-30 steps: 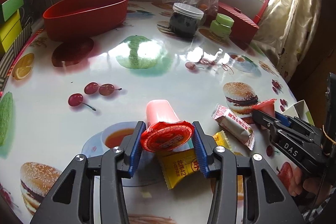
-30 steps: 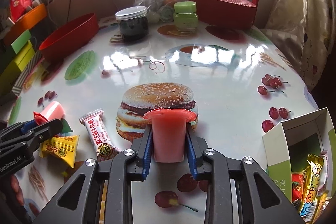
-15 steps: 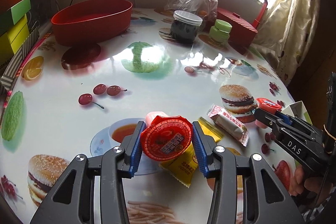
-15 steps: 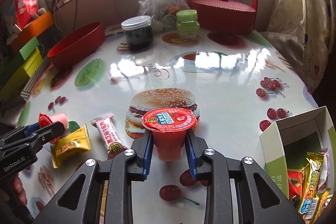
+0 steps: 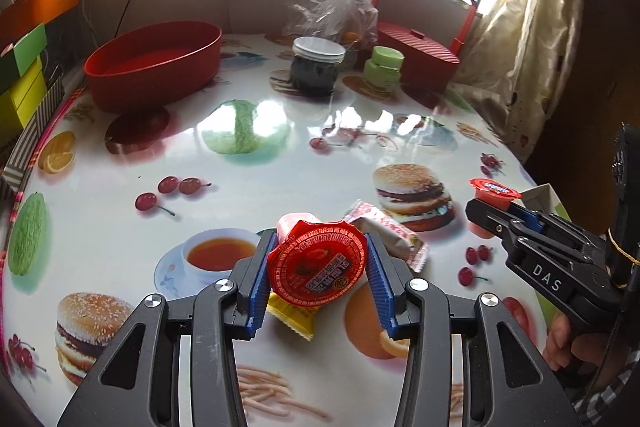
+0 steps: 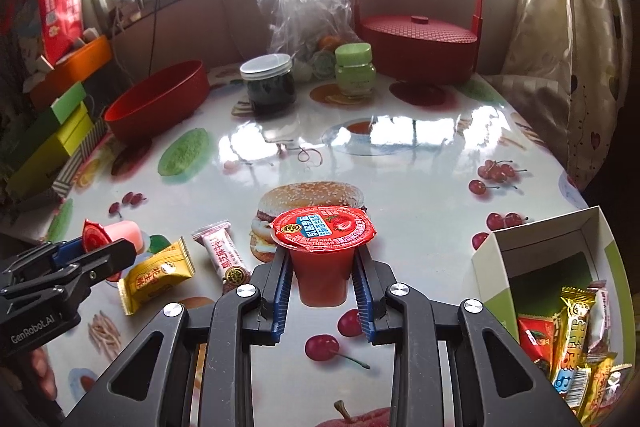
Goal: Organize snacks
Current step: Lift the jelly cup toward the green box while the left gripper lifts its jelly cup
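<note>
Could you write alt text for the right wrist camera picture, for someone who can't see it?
The right gripper holds an upright red jelly cup above a food-print table. An open snack box sits right; two wrapped snacks and the left gripper, gripping another cup, sit left.

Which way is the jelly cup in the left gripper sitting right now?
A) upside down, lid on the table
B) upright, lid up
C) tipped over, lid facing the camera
C: in the left gripper, the jelly cup shows its red lid face-on.
</note>
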Demonstrator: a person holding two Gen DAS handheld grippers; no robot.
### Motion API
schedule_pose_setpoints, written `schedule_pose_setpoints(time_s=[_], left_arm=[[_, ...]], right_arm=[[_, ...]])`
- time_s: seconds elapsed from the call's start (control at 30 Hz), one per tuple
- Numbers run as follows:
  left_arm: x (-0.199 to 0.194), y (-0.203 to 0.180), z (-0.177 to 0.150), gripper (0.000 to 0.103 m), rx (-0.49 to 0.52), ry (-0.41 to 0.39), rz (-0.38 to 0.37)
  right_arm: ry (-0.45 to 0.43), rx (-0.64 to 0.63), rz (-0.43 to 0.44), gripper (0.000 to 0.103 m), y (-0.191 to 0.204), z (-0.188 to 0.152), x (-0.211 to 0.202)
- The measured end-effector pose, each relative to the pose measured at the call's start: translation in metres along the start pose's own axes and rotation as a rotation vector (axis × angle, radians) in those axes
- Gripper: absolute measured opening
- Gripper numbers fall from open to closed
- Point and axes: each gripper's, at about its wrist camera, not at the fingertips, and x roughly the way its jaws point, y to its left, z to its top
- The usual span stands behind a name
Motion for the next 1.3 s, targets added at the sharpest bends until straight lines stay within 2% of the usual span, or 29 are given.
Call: schedule_pose_setpoints(time_s=[0.5, 0.97, 1.3], left_arm=[[-0.02, -0.037, 0.009, 0.045, 0.067, -0.053, -0.055], [-0.021, -0.073, 0.011, 0.045, 0.132, -0.052, -0.103], [-0.016, -0.107, 0.013, 0.045, 0.179, -0.041, -0.178]], right_arm=[[-0.054, 0.027, -0.032, 0.027, -0.022, -0.001, -0.036], [-0.084, 0.067, -0.068, 0.027, -0.05, -0.004, -0.058], [-0.099, 0.095, -0.105, 0.027, -0.075, -0.009, -0.073]])
